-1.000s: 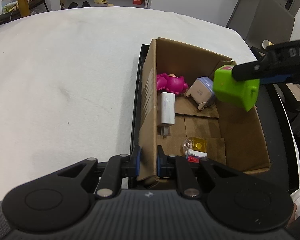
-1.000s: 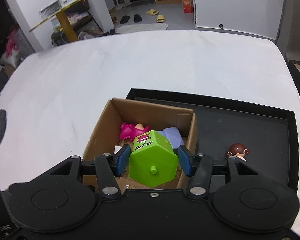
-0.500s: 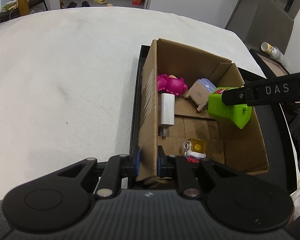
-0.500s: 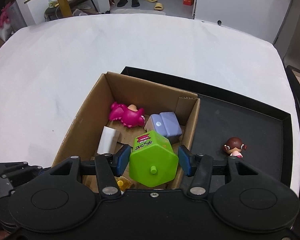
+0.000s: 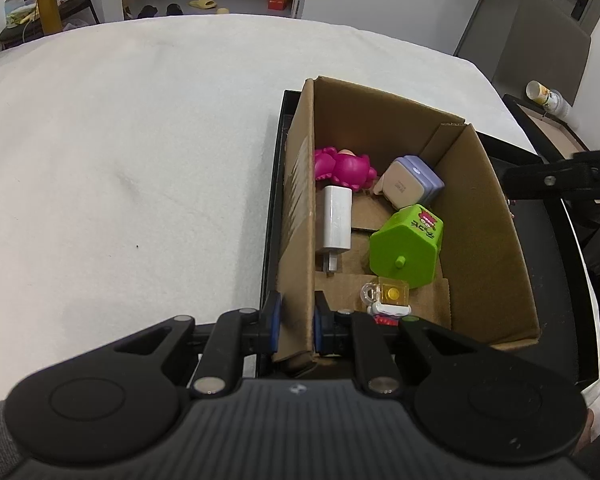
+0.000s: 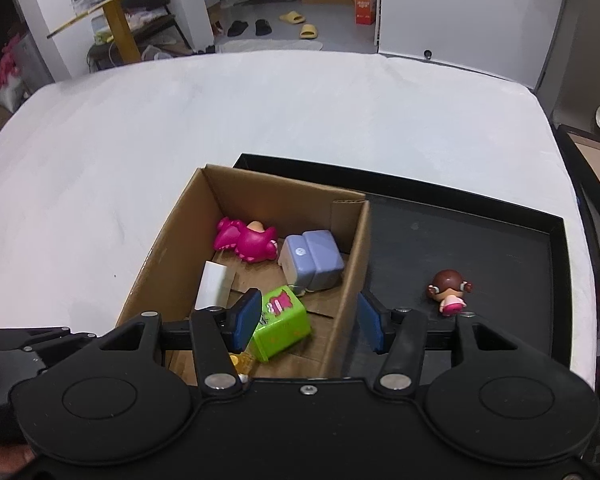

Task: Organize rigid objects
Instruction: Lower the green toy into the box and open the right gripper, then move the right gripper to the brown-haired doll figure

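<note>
A green toy block (image 5: 406,245) lies on its side inside the cardboard box (image 5: 496,232), also in the right wrist view (image 6: 282,323). The box also holds a pink figure (image 5: 342,165), a lilac case (image 5: 412,181), a white charger (image 5: 335,217) and a small yellow toy (image 5: 392,295). My left gripper (image 5: 295,322) is shut on the box's left wall (image 5: 298,208). My right gripper (image 6: 308,322) is open and empty above the box's right wall (image 6: 350,292). A brown-haired doll (image 6: 449,291) lies on the black tray (image 6: 500,240).
The box sits on the left end of the black tray, on a white cloth-covered table (image 5: 120,152). A chair (image 5: 540,52) and a paper cup (image 5: 540,94) stand at the far right. A yellow table (image 6: 116,12) and slippers (image 6: 296,24) are beyond.
My right gripper lowered the green block into the box, opened and let it go. The block now lies on the box floor. My left gripper has kept its hold on the wall.
</note>
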Demonstrator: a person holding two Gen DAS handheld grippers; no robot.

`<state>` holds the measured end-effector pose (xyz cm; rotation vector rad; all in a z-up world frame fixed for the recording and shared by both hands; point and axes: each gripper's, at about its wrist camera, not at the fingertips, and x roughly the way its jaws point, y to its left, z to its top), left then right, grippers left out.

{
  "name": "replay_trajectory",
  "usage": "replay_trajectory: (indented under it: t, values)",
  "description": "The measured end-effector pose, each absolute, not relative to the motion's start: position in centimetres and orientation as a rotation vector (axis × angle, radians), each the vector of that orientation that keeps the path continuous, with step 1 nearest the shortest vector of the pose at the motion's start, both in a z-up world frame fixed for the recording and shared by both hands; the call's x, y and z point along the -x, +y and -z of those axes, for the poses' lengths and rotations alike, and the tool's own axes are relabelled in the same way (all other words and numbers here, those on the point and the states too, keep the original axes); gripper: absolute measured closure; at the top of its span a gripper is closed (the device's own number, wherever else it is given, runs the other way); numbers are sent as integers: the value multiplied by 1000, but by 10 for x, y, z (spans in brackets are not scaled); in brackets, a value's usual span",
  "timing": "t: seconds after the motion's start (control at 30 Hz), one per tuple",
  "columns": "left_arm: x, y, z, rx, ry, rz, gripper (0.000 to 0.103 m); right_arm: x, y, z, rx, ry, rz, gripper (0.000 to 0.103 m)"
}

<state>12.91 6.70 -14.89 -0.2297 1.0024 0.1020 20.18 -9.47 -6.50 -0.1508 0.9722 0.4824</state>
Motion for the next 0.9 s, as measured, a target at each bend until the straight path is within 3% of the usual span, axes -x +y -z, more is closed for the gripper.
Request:
replay_trajectory:
  t: [0.9]
  values:
    - [-129,62,151,200,1005,-122,89,-218,-184,88,-12,979,-426,49]
